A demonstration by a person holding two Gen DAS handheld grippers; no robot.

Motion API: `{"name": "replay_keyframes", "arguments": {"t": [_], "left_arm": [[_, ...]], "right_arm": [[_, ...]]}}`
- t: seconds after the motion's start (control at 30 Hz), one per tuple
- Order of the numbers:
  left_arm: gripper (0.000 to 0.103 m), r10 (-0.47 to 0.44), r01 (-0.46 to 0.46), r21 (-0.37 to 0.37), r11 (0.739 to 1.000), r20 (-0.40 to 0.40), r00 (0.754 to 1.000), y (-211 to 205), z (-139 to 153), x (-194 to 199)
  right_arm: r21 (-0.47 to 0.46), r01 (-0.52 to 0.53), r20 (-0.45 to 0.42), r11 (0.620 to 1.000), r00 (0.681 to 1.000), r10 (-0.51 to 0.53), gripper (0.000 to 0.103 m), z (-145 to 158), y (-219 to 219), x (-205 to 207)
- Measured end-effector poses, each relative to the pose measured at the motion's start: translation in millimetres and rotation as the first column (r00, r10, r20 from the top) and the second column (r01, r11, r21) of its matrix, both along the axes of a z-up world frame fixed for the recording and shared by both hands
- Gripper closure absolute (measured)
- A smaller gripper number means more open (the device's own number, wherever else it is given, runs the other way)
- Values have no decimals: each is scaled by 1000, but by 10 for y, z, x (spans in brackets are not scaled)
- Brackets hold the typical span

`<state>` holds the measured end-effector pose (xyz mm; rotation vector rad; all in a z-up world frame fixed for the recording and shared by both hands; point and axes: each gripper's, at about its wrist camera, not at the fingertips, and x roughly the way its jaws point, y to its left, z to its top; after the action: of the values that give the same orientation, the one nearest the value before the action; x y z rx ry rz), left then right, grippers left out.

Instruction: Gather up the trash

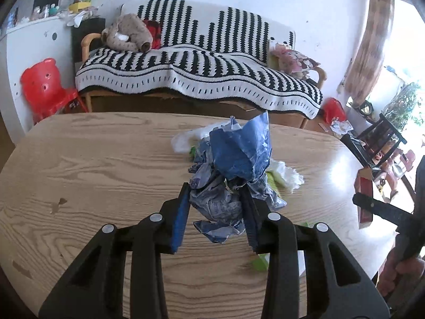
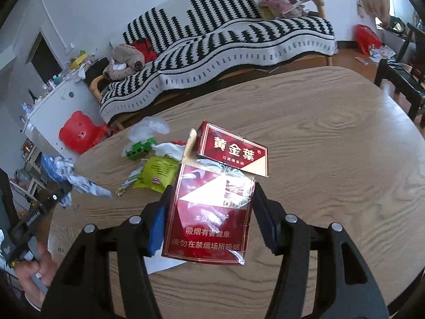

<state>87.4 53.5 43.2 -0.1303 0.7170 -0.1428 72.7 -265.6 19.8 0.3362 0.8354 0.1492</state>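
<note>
My left gripper (image 1: 216, 196) is shut on a crumpled blue and white plastic wrapper (image 1: 233, 164), held a little above the wooden table (image 1: 93, 164). In the right wrist view the same blue wrapper (image 2: 71, 178) hangs at the far left in the other gripper. My right gripper (image 2: 212, 194) is shut on a red cigarette pack (image 2: 212, 212) with its lid flipped open, lifted over the table (image 2: 332, 172). In the left wrist view that red pack (image 1: 365, 199) shows at the right edge. More litter lies on the table: a yellow-green packet (image 2: 156, 172), a green scrap (image 2: 139, 150), white tissue (image 2: 148, 129).
Behind the table stands a sofa with a black and white blanket (image 1: 199, 71) and a stuffed toy (image 1: 127, 33). A red plastic stool (image 1: 45, 85) is at the left, a dark chair (image 1: 377, 138) at the right. A white sheet (image 2: 164, 264) lies under the pack. A hand (image 2: 34, 268) grips the left tool.
</note>
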Motion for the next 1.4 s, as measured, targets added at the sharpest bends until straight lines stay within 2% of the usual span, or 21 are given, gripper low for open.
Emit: {"name": "replay_keyframes", "arguments": {"t": [0.07,0.2,0.3,0.4,0.63,0.73,0.77,0.83,0.87,0.93,1.0,1.1,1.23,1.33,1.4], "left_arm": [[67,-20,20,40,999,-6,1000,-155,-15,-9],[67,-133,132,-17,991,-48,990,-483,-107,-39],[67,-225,225,-4,974,-39,974,-867,-127,-138],[67,-303,301,-34,953,-35,952,-1150,-137,-210],[67,-396,397,11,918,-38,917,-1856,-144,-348],[66,-385,389,92,917,-63,921,-2084,-181,-296],[64,-384,391,99,915,-85,919,-2098,-229,-239],[61,-396,413,75,907,-173,902,-2172,-420,-128],[58,-375,396,69,916,-211,903,-2183,-523,-94],[36,-359,383,55,922,-246,900,-2198,-654,-62],[25,-357,384,70,921,-247,901,-2207,-698,-65],[23,-350,377,99,921,-211,913,-2163,-636,-87],[23,-377,405,88,910,-226,898,-2167,-662,-101],[23,-415,455,134,880,-246,876,-2320,-751,-122],[23,-402,445,169,879,-238,884,-2375,-810,-112]], "right_arm": [[-11,5,-5,1000,1000,-5,45,9,-90,-72],[-30,16,-20,999,1000,-16,45,8,-275,-240],[-40,37,-25,999,999,-38,45,21,-452,-381],[-46,62,-19,997,998,-63,45,63,-636,-539],[-60,138,-13,989,990,-139,45,116,-1191,-934],[-66,181,-28,981,983,-183,45,71,-1462,-1111],[-66,188,-36,980,981,-191,45,50,-1514,-1140],[-75,204,-49,976,977,-208,45,1,-1634,-1217],[-77,206,-53,976,976,-210,45,-17,-1668,-1245],[-79,210,-59,974,975,-215,45,-48,-1737,-1299],[-80,209,-60,975,975,-214,45,-53,-1768,-1325],[-78,205,-57,976,976,-210,45,-37,-1780,-1352],[-77,195,-55,978,978,-200,45,-32,-1741,-1317],[-76,189,-63,979,979,-194,45,-52,-1695,-1273],[-77,187,-67,979,979,-192,45,-67,-1693,-1250]]}}
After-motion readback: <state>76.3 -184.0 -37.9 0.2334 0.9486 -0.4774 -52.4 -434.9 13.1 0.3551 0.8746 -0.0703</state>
